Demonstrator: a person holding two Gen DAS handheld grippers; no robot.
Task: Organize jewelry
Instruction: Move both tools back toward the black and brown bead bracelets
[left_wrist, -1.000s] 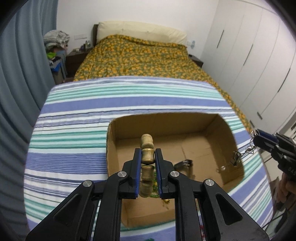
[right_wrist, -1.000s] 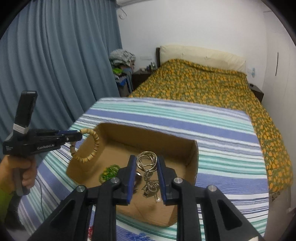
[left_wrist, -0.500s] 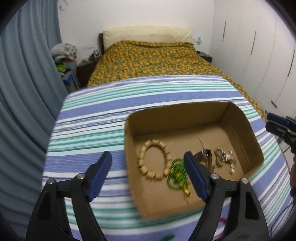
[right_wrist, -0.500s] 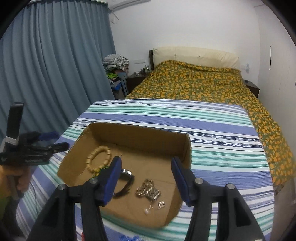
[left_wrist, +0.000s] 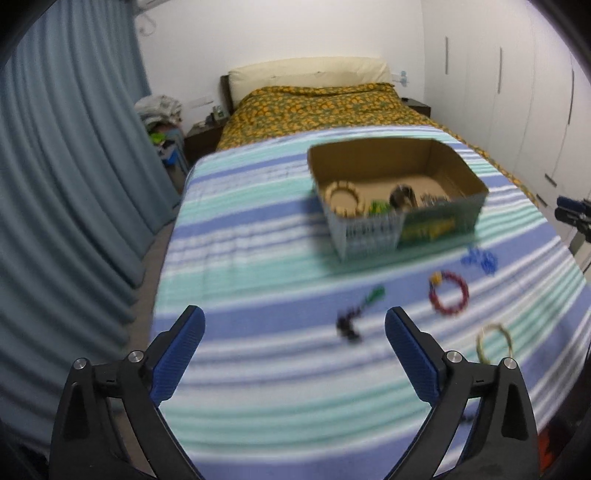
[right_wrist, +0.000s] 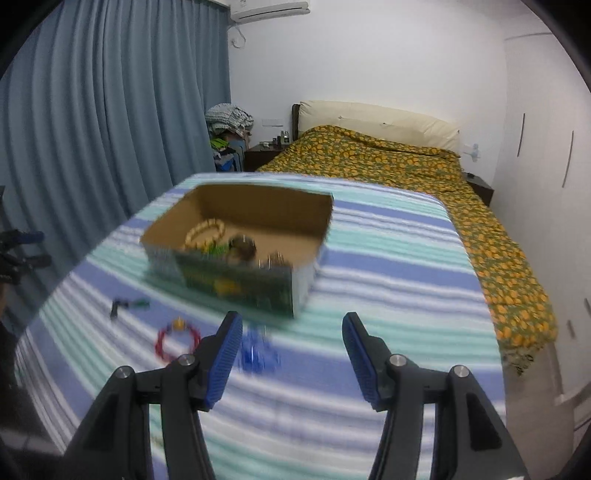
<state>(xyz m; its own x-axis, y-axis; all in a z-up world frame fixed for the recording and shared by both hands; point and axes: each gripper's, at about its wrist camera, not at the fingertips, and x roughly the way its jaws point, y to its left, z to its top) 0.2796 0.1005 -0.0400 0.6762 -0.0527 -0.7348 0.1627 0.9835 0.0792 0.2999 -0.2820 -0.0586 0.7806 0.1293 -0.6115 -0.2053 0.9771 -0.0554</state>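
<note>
A cardboard box sits on the striped cloth, also seen in the right wrist view. Inside lie a wooden bead bracelet, green beads and metal pieces. On the cloth in front of the box lie a red bracelet, a blue piece, a green-and-black piece and a pale ring bracelet. My left gripper hovers over the cloth, its jaws opening wide with nothing between them. My right gripper stands open and empty, the blue piece just beyond its left finger.
The striped table ends at a blue curtain on the left. A bed with an orange-flowered cover lies beyond. White wardrobe doors line the right wall. A nightstand with piled clothes stands by the bed.
Both grippers let go of their jewelry, the wooden bracelet and the metal piece, into the box, opened, and pulled back toward the near side of the table. Loose jewelry on the cloth came into view.
</note>
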